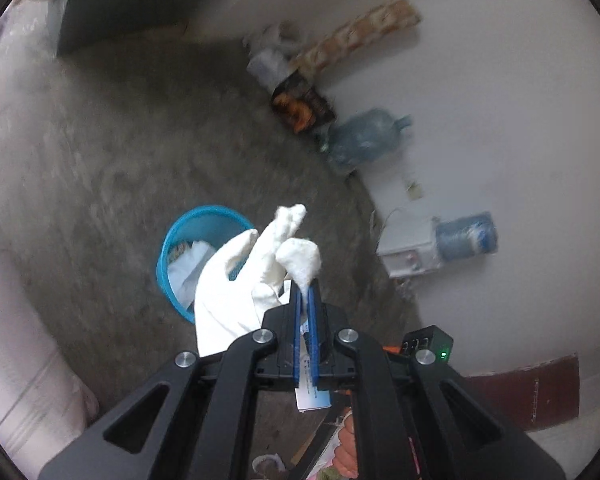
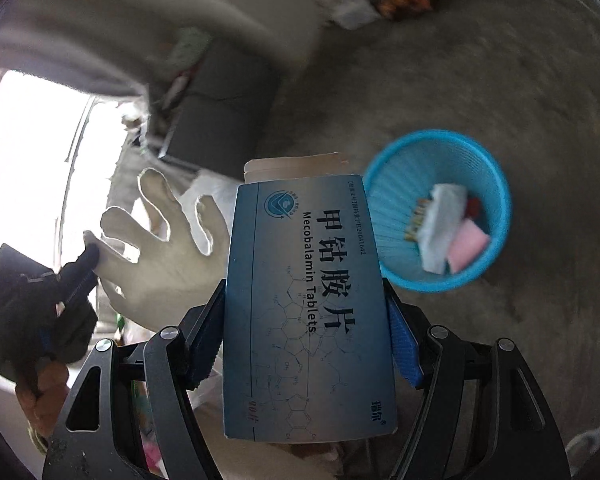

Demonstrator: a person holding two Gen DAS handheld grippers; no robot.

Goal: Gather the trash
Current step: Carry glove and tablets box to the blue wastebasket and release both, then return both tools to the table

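Blue mesh bin stands on the floor; inside: a white folded piece, a pink piece and a small red bit. In the left wrist view the same bin shows white paper and a printed wrapper.

Floor is grey concrete, walls white. Along the wall: a large water jug lying on its side, a dark bag with orange contents, a white water dispenser with a bottle on it. Background blurred.

Left tongs: nearly closed, pinching a white glove by one finger; the glove hangs in the air above and beside the bin. A small printed label sits between the pads.

Right tongs: clamped on the long sides of a blue medicine box, printed "Mecobalamin Tablets", top flap open. The box is held in the air, just left of the bin in that view.
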